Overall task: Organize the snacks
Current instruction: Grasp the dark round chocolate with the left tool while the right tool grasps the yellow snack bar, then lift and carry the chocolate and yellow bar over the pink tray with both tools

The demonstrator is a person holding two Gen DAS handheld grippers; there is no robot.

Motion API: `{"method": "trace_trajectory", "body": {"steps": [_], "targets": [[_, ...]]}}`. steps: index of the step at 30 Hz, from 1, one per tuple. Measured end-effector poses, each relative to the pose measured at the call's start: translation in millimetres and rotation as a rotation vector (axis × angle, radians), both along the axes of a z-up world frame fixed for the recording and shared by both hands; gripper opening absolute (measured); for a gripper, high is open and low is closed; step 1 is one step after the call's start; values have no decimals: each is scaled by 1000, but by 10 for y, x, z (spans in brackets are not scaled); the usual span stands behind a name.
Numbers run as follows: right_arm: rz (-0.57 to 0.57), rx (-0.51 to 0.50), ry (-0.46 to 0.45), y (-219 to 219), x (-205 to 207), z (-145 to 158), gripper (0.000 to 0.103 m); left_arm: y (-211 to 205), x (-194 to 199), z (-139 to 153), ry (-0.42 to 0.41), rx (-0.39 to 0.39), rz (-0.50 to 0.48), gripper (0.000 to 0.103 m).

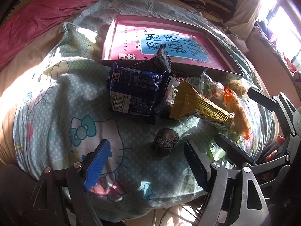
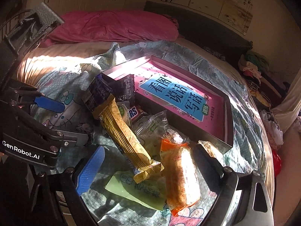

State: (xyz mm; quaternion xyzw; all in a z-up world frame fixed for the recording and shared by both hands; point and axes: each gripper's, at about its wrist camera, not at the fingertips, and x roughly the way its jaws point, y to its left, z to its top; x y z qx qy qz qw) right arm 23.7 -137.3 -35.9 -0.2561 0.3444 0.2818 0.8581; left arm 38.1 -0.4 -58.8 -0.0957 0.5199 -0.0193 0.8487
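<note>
A heap of snacks lies on a cartoon-print quilt (image 1: pixel 62 101) in front of a shallow pink box (image 1: pixel 120 35) that holds a pink book. The heap has a dark blue packet (image 1: pixel 135 92), a gold wrapper (image 2: pixel 122 131), an orange packet (image 2: pixel 180 171), a green packet (image 2: pixel 137 190) and a chocolate bar (image 2: pixel 135 113). A small dark round snack (image 1: pixel 165 144) sits just ahead of my left gripper (image 1: pixel 146 165), which is open and touches nothing. My right gripper (image 2: pixel 148 148) is open, with the gold wrapper's end and the orange packet between its fingers, unpressed.
A pink pillow (image 2: pixel 112 26) lies behind the box. Piled clothes (image 2: pixel 252 69) sit at the bed's far side, by a curtained window (image 1: pixel 272 9). The two grippers stand close together over the near end of the heap.
</note>
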Motion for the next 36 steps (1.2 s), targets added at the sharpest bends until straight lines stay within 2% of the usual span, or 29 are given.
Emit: {"method": "trace_trajectory", "body": {"steps": [2,6,8,12,13,14,21,26,31,36], "targets": [[32,-9,24,41,48,-59,78,-4,8,-15,7,-11,-6,69],[71,-6,58,97,110,-118,65,-33,38,-36,11,-26,-23,60],[90,10,77,114,122,-118,53,-52,54,-52,14,-34,-36,59],[112,32,91,108,123,-107,39,-102,105,-107,31,-55,-60,35],[112,39,95,100,123,-104,35,-105,112,-122,34,-59,-64,32],[111,46,101,88,127,-98,34,-110,119,-134,34,-62,-65,27],[72,172,149,-67,218,14,30,-61,104,-117,18,-101,-58,28],[33,252,185,-194,285,72,28,-36,45,35,-39,-91,-63,28],[34,251,202,-200,308,36,28,-37,65,-3,-19,-91,-62,28],[46,197,208,-96,291,-79,28,-22,66,-21,-11,-96,-58,28]]}}
